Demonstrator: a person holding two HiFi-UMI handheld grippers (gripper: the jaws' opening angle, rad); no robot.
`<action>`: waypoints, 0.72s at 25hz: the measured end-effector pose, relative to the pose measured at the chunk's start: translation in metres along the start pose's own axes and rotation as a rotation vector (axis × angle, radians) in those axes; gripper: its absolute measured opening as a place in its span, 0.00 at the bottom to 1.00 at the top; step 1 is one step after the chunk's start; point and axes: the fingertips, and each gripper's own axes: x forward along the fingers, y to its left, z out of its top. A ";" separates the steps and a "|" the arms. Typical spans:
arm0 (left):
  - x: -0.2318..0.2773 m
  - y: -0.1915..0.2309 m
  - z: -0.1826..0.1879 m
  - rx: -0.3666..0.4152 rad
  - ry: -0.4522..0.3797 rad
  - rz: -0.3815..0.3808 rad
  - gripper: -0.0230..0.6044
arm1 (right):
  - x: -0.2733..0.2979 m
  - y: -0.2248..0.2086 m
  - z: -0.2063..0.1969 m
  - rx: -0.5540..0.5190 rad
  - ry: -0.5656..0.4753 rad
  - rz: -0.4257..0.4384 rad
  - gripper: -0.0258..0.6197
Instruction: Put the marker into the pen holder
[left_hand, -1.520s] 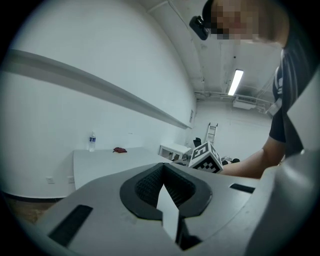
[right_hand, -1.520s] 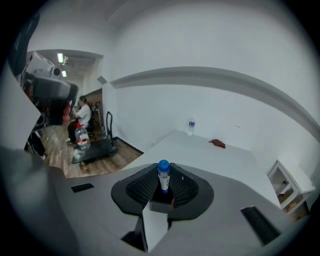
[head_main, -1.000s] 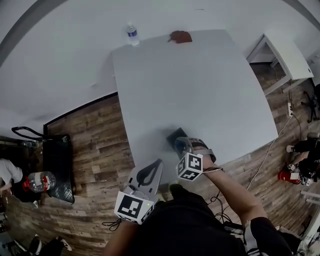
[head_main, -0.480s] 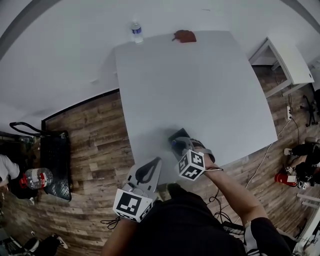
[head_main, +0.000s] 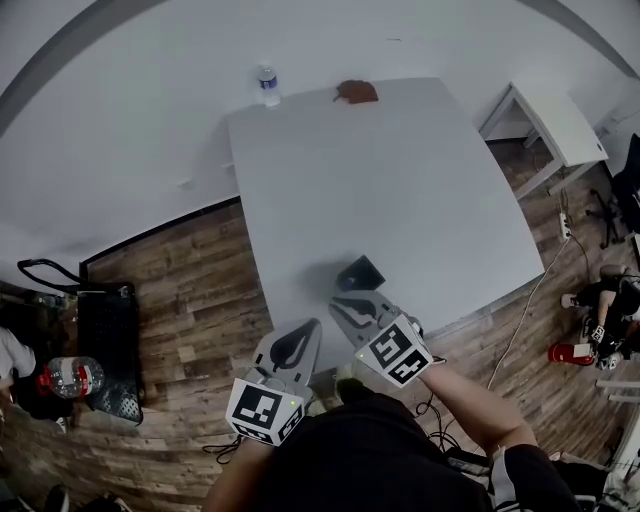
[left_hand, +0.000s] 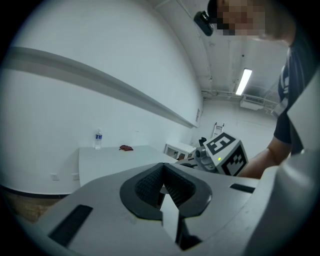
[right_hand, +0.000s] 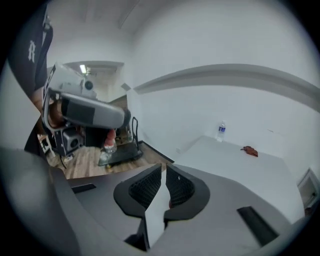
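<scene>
The dark pen holder (head_main: 358, 272) stands on the white table (head_main: 400, 190) near its front edge. No marker shows in any view. My right gripper (head_main: 342, 301) hovers just short of the holder on the near side, and its jaws are closing. In the right gripper view a narrow slit remains between the pads (right_hand: 150, 186), with nothing clearly between them. My left gripper (head_main: 291, 347) hangs off the table's front left corner over the floor. Its pads (left_hand: 150, 185) meet at the tip around nothing.
A water bottle (head_main: 266, 84) and a small reddish-brown object (head_main: 357, 91) sit at the table's far edge. A small white side table (head_main: 545, 125) stands to the right and a black cart (head_main: 105, 345) to the left, on the wooden floor. Cables lie at the right.
The right gripper has drawn back from over the pen holder toward me, uncovering the holder. The left gripper has stayed where it was.
</scene>
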 end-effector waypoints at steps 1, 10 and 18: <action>-0.004 -0.001 0.001 0.005 -0.005 -0.006 0.05 | -0.005 0.005 0.008 0.027 -0.022 0.000 0.09; -0.048 -0.017 -0.001 0.031 -0.046 -0.065 0.05 | -0.049 0.061 0.046 0.081 -0.129 -0.059 0.06; -0.076 -0.039 -0.001 0.050 -0.086 -0.115 0.05 | -0.083 0.089 0.048 0.157 -0.168 -0.137 0.06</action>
